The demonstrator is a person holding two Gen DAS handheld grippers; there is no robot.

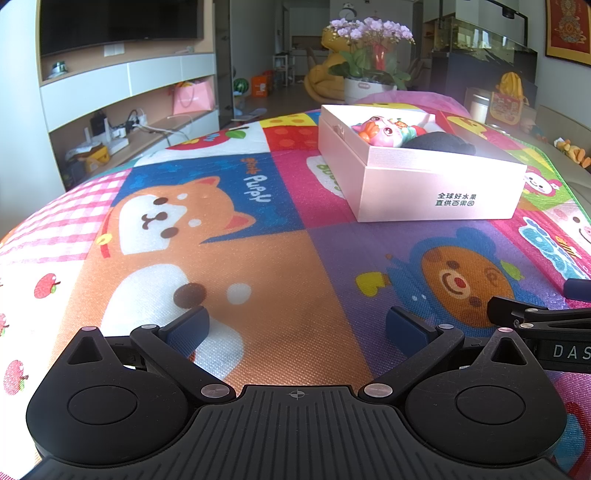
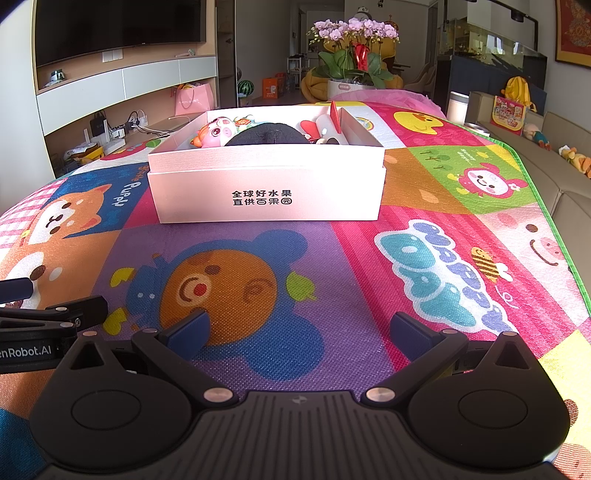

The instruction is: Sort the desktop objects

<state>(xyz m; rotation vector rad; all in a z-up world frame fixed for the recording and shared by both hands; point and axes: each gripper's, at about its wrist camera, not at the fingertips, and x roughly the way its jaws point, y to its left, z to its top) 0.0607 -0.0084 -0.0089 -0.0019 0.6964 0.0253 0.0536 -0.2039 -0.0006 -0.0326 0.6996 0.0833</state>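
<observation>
Grippers were seen low in both wrist views, each spread wide with nothing between the blue pads. The left gripper was held over the orange dog panel of the cartoon play mat, and the right gripper over the bear face on the purple panel. In the left wrist view, part of the right gripper was visible at the right edge of the frame; in the right wrist view, part of the left gripper was visible at the left edge, so the two were placed side by side and apart.

A pale pink box with black printed characters on its front wall was found standing on the mat, upper centre of the right wrist frame and upper right of the left wrist frame, well apart from both grippers. Its top was open. Inside it, a pink cartoon toy was seen at the left, a dark rounded object in the middle, touching or just beside the toy, and a red and white item at the right; what that last item was could not be told. The mat around the box was bare of loose objects in both views.

Behind the mat, a pot of purple orchids was seen at the top centre.
</observation>
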